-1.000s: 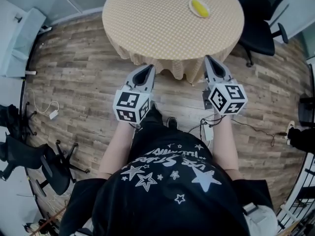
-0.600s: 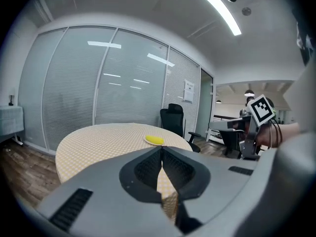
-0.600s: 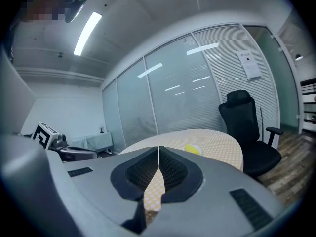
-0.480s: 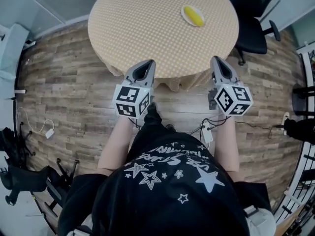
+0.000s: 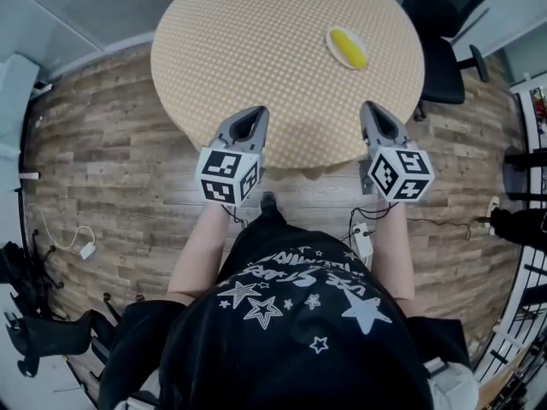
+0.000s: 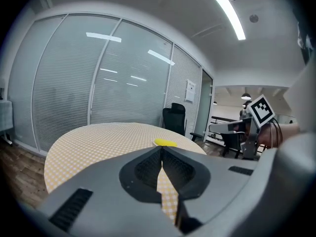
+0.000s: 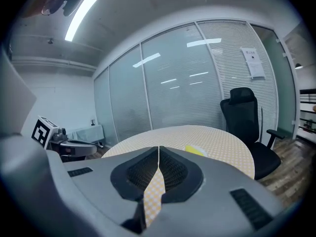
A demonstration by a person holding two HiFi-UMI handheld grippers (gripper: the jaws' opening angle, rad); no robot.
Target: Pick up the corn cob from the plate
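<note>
- Left gripper [image 5: 255, 112]: jaws together at the tips, with nothing between them. The shell is grey moulded plastic and the inner pads are black and ribbed. It hangs over the near edge of the table [image 5: 256, 41] and points across it.
- Right gripper [image 5: 368, 108]: jaws likewise together and empty, of the same grey shell and black ribbed pads. It also hangs over the near edge, roughly level with the left gripper.
- Cubes [image 5: 226, 176]: one sits at the rear of each gripper, white-faced with black square markers. A bare forearm runs back from each.
- Cob [image 5: 349, 47]: yellow, short and oblong with rounded ends. The kernels cannot be made out at this range. It lies slantwise on the plate [image 5: 332, 41], on the far right part of the table. It is well apart from both grippers and nearer the right one. Neither gripper touches it.
- Plate: small and white, with its rim showing as a thin band round the cob.
- Table: round, under a cloth of fine yellow-and-white check that falls in soft folds at the near edge.
- Chair [image 5: 444, 24]: black office type, just beside the table's far right edge.
- Floor [image 5: 102, 143]: grey-brown planks with a wood grain.
- Wall [image 6: 98, 83]: glass panels with closed slatted blinds, beyond the table.
- Shirt [image 5: 291, 331]: black with white stars, worn by the person.
</note>
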